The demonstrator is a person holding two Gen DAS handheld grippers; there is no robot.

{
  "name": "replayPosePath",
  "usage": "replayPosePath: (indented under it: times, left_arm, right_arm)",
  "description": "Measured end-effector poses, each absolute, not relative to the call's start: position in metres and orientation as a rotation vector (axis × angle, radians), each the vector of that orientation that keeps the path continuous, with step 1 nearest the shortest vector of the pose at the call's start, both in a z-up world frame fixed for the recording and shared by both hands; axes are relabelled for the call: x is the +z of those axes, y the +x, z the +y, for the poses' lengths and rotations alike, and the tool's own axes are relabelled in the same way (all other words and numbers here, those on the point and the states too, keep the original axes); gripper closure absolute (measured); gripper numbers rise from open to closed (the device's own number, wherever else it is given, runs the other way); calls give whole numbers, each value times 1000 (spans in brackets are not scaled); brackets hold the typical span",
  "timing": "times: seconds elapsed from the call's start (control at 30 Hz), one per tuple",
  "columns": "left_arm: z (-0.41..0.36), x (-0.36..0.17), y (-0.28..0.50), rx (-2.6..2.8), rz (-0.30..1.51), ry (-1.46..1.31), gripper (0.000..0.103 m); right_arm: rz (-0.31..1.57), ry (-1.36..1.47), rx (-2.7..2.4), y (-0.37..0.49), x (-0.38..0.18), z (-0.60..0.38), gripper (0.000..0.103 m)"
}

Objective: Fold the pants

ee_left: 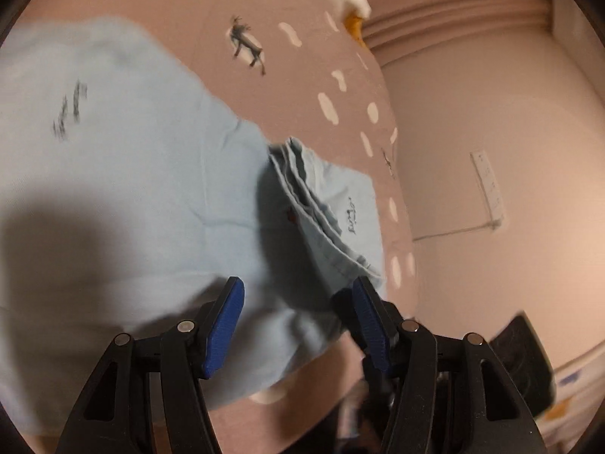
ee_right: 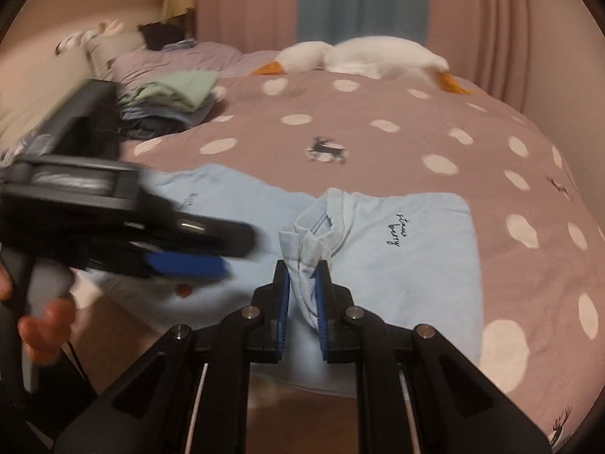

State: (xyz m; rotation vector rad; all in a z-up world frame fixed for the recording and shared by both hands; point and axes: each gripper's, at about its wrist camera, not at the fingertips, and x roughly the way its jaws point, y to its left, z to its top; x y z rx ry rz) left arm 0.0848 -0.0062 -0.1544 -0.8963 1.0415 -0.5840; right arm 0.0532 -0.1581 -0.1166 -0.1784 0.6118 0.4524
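Bed (ee_right: 378, 143) with dotted cover carrying pale blue pants (ee_right: 408, 249), plush goose (ee_right: 370, 56) and clothes stack (ee_right: 170, 102) beyond; right claw (ee_right: 302, 295) clenched on waistband, released left claw (ee_left: 298, 325) crossing the pants' left part.

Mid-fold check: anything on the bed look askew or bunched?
Yes. The light blue pants' waistband is bunched into a crumpled ridge where the right gripper pinches it, instead of lying flat. The left gripper is open, holding nothing.
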Motion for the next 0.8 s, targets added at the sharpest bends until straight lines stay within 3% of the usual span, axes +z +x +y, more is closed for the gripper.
replayPosePath:
  times: [0.2,0.37,0.4,0.43,0.47,0.53,0.63,0.8]
  left_arm:
    - [6,-167,99,-620,1019,-1104,45]
    - [3,-170,113,-645,1057,-1114,45]
    - [3,-170,116,-640,1060,-1112,47]
    - [3,-168,118,-625,1061,-1091,58]
    - [3,-165,119,-603,1068,-1045,75]
    - [4,-160,119,-575,1087,-964,88]
    - [18,-151,113,-515,1051,-895,95]
    - [44,-134,99,-429,968,-822,98]
  right_arm:
    - [631,-178,488,58,-120,-150,90]
    - [614,-228,529,51,-121,-133,90]
    - [611,-240,538,49,-122,-129,90]
    - [608,-253,547,46,-122,-125,90]
    - [603,-280,560,44,-123,-118,90]
    - [591,-316,576,39,-124,-109,89]
    - [572,-378,604,33,-124,-91,89]
    - [535,-411,667,29,-117,-65,88]
